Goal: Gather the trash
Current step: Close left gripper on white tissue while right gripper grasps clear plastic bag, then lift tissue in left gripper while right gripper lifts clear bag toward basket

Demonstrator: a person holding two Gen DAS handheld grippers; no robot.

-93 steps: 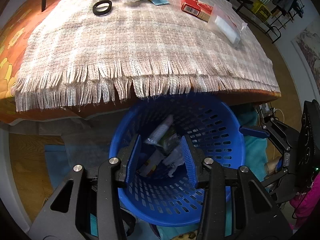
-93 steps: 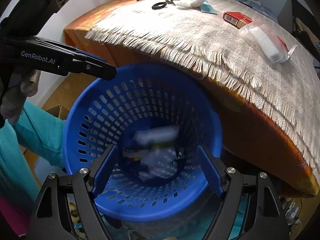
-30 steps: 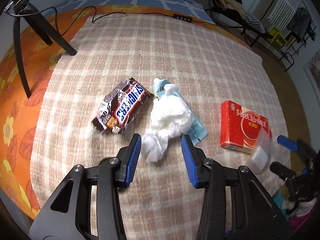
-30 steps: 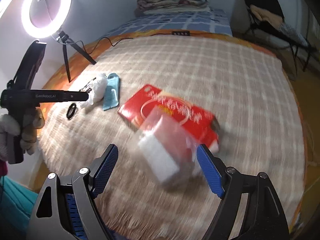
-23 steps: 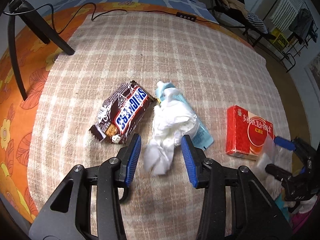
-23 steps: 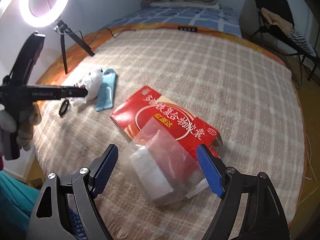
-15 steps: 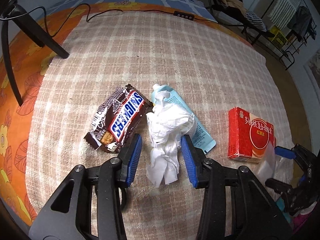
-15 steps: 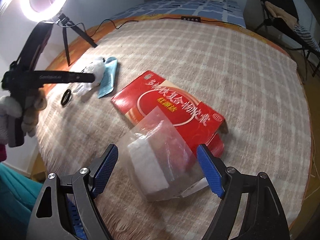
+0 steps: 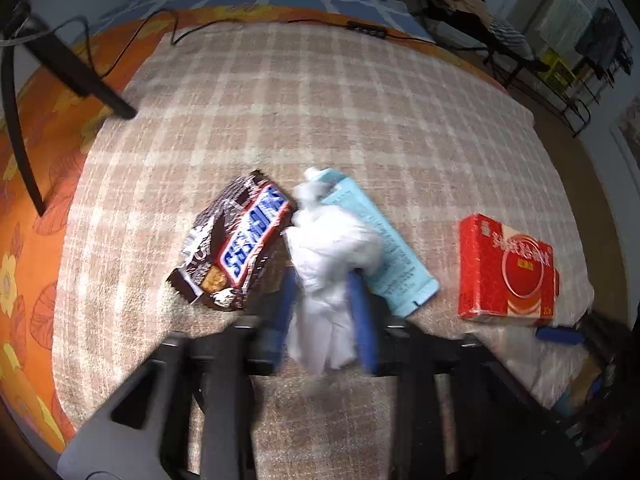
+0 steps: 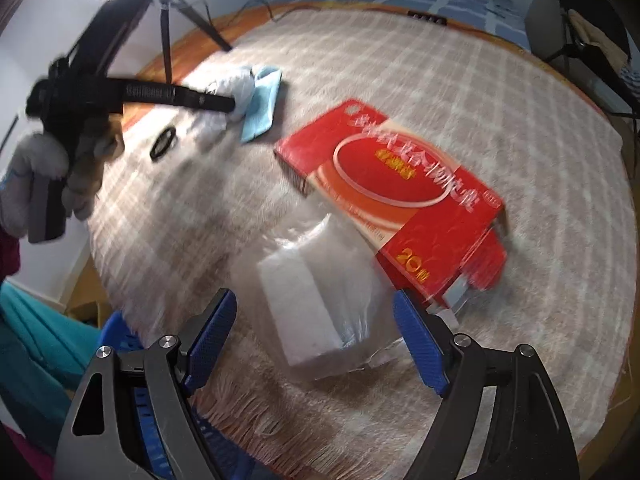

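Observation:
My left gripper (image 9: 324,312) is shut on a crumpled white tissue (image 9: 328,256) on the checked cloth (image 9: 320,100); the view is blurred. A Snickers wrapper (image 9: 236,244) lies just left of the tissue and a light blue packet (image 9: 380,248) just right, partly under it. A red box (image 9: 506,270) lies further right. My right gripper (image 10: 316,328) is open, its jaws on either side of a clear bag with a white block (image 10: 308,292). The red box (image 10: 392,184) lies just beyond the bag. The left gripper on the tissue (image 10: 224,104) shows at the far left there.
A black ring (image 10: 163,143) lies on the cloth near the left gripper. The blue basket's rim (image 10: 116,332) shows below the cloth's fringed edge. A ring light tripod (image 10: 188,12) stands at the table's far left. Chairs and racks stand beyond the table.
Both grippers left the blue basket and came over the table. My left gripper slid its jaws around the tissue and closed on it. My right gripper moved closer over the clear bag.

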